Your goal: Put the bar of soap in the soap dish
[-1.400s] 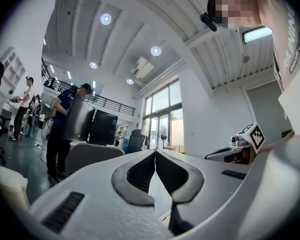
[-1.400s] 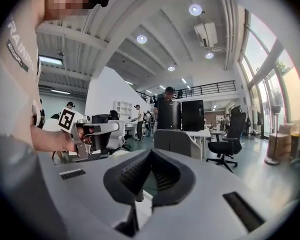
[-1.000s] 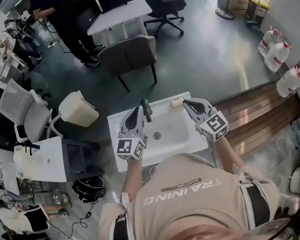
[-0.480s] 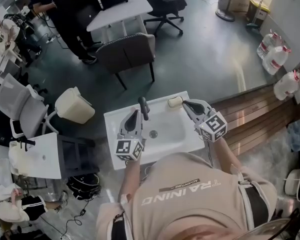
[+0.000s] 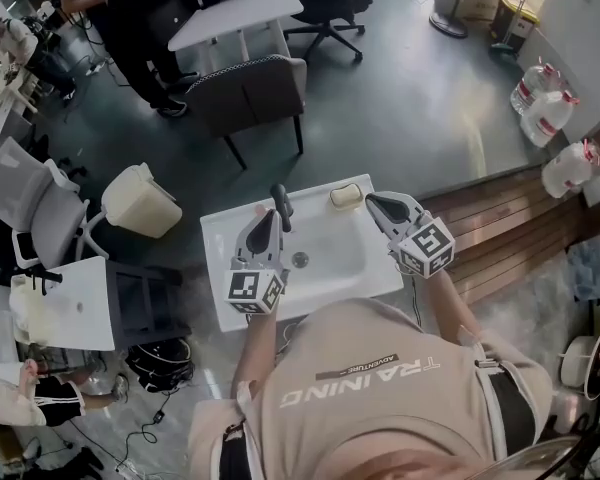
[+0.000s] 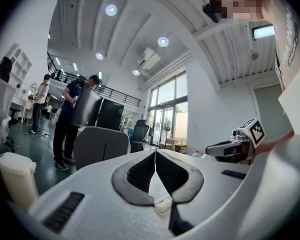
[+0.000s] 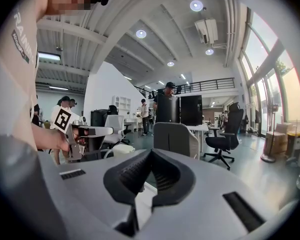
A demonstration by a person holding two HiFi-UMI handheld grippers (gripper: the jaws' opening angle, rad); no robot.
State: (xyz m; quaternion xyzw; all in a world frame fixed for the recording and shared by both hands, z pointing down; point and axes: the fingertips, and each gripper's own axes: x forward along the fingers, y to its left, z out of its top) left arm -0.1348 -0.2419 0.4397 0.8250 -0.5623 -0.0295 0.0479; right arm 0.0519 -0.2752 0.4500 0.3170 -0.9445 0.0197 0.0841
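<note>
Soap [image 5: 345, 196] on sink [image 5: 220, 258] back rim, dish maybe under it, can't tell | left gripper [image 5: 264, 224] and right gripper [image 5: 373, 203] jaws both closed, holding nothing | risk: closed tips nudge slick bar into basin

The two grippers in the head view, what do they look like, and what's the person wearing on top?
The left gripper and the right gripper both have pale grey, wedge-shaped shells that taper to fingers lined with dark ribbed pads. Each carries a white cube printed with black square markers. The person wears a beige T-shirt with white lettering.
</note>
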